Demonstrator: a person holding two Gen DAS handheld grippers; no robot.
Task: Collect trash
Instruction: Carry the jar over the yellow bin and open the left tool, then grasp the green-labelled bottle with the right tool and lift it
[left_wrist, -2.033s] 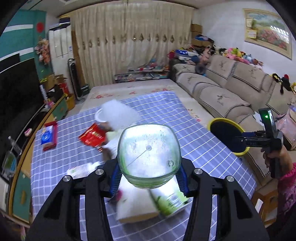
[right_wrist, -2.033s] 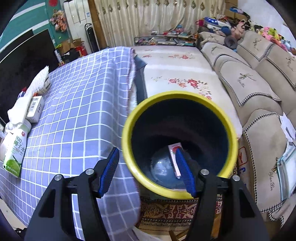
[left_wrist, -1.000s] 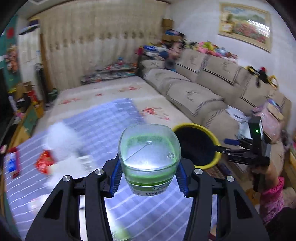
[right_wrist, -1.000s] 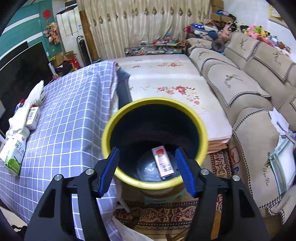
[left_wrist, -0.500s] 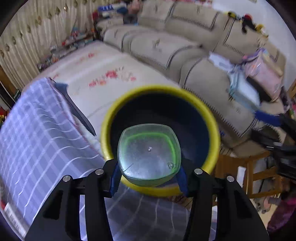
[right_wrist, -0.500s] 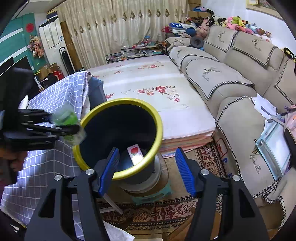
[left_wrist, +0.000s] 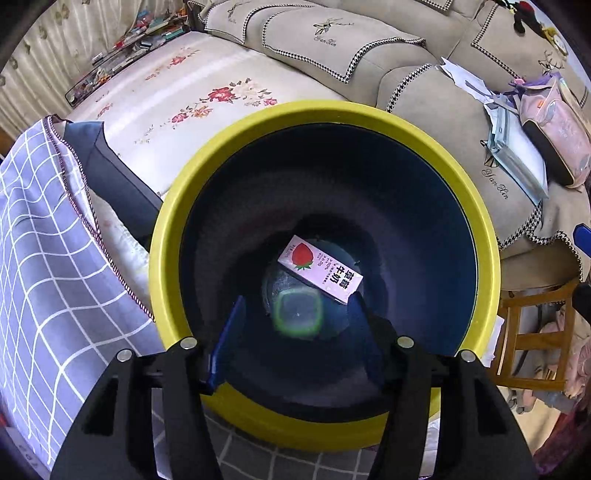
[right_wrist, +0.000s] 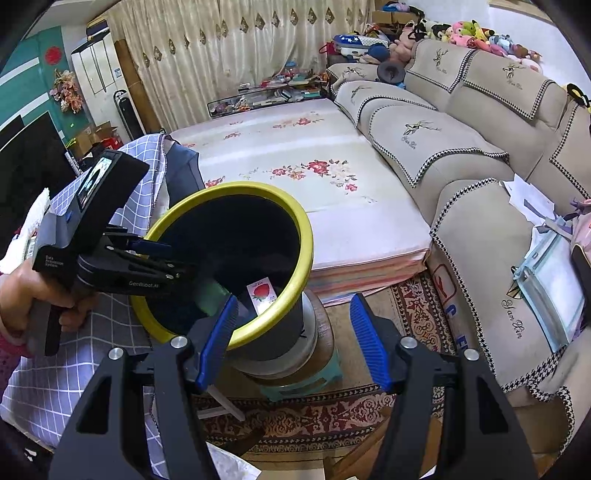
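The left tool (left_wrist: 295, 325) hangs over the mouth of the yellow-rimmed bin (left_wrist: 192, 206), its blue fingers (left_wrist: 227, 339) spread apart and gripping nothing. Below them, inside the bin, a blurred green-rimmed cup (left_wrist: 297, 319) sits low near the bottom, just beside a strawberry milk carton (left_wrist: 320, 274) lying flat there. The right tool (right_wrist: 291, 332) is released too, fingers wide, beside the bin and apart from it. The bin stands against the checked cloth (left_wrist: 40, 258) of the tabletop, with a sofa (right_wrist: 480, 155) behind.
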